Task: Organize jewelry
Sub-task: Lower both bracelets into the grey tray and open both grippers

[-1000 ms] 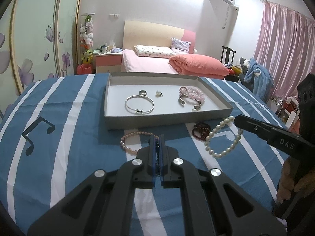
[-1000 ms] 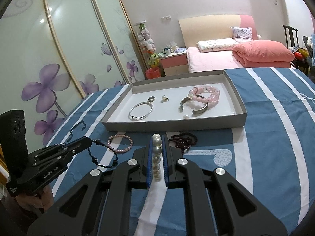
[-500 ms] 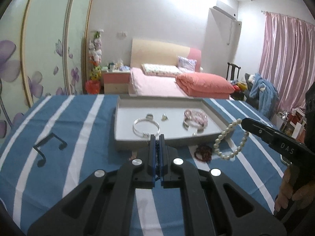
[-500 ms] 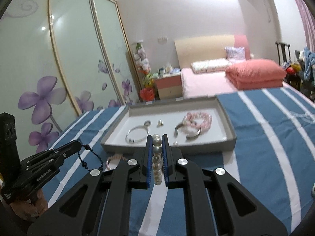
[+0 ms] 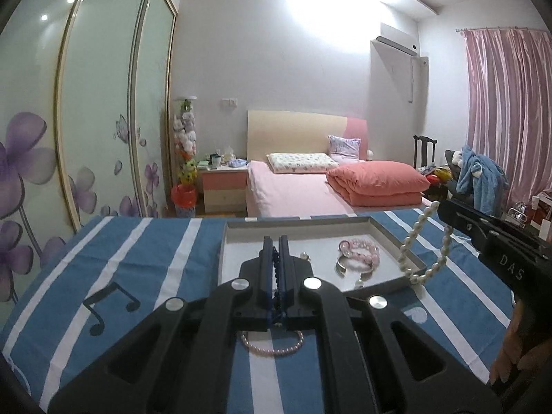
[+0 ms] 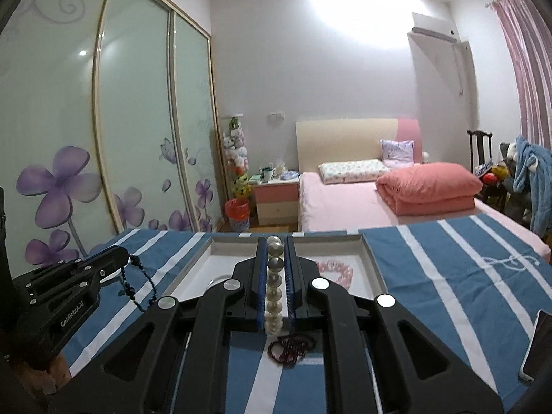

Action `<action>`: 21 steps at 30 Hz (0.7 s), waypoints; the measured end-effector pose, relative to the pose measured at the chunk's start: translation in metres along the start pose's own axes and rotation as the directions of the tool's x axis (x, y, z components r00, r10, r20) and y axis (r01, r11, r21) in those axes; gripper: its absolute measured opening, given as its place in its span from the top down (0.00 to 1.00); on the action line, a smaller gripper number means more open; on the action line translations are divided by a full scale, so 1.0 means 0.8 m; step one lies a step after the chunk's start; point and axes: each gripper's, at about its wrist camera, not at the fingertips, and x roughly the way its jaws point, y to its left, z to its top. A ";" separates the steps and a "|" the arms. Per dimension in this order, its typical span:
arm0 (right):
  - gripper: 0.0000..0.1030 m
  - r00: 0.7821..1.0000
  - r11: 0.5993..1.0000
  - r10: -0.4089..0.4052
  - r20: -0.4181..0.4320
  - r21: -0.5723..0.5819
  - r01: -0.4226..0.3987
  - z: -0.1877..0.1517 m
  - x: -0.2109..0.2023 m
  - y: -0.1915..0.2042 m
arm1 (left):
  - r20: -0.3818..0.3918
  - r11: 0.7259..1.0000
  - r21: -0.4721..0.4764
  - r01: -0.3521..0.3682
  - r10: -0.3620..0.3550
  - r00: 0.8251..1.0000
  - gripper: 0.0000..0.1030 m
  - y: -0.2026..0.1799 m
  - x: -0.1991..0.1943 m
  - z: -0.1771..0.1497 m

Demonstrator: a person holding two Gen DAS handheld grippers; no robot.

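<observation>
Above the bench (image 5: 145, 258), the left hand-held gripper (image 5: 275, 241) pinches a dark bead string (image 6: 138, 284); the right hand-held gripper (image 6: 275, 241) clamps a pearl bracelet (image 5: 422, 252) hanging downward. Several pieces lie in the tray (image 5: 410, 258); a pink bracelet (image 5: 272, 345) and dark red bracelet (image 6: 291, 346) remain outside.

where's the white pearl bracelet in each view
Left wrist view: white pearl bracelet hangs at right from the right gripper, over the grey tray corner.
Right wrist view: white pearl bracelet sits centre, clamped between the fingers.
Shared landmark: the pink bead bracelet in the tray.
</observation>
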 end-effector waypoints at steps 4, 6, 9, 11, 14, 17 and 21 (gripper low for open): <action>0.90 1.000 1.000 -0.014 0.026 -0.002 0.014 0.005 0.005 -0.001 | 0.021 1.000 0.003 -0.015 0.015 1.000 0.96 -0.003 0.002 0.007; 0.90 0.999 1.000 -0.021 0.035 -0.001 0.021 0.006 0.008 -0.003 | 0.032 1.000 0.003 -0.021 0.021 0.999 0.96 -0.005 0.005 0.011; 0.90 0.999 1.000 -0.028 0.041 -0.002 0.028 0.008 0.012 -0.002 | 0.043 1.000 0.006 -0.024 0.024 0.999 0.96 -0.010 0.008 0.015; 0.90 0.998 0.999 -0.031 0.046 -0.003 0.032 0.009 0.015 -0.004 | 0.050 1.000 0.008 -0.024 0.024 0.998 0.96 -0.012 0.011 0.018; 0.90 0.998 0.999 -0.036 0.048 -0.004 0.036 0.010 0.019 -0.005 | 0.049 1.000 0.007 -0.020 0.020 0.999 0.96 -0.013 0.016 0.019; 0.90 0.998 0.999 -0.041 0.047 -0.004 0.041 0.009 0.024 -0.007 | 0.045 1.000 0.007 -0.020 0.020 0.999 0.96 -0.011 0.024 0.021; 0.90 0.998 0.999 -0.048 0.038 -0.001 0.048 0.008 0.031 -0.006 | 0.036 1.000 0.006 -0.023 0.023 0.999 0.96 -0.012 0.033 0.021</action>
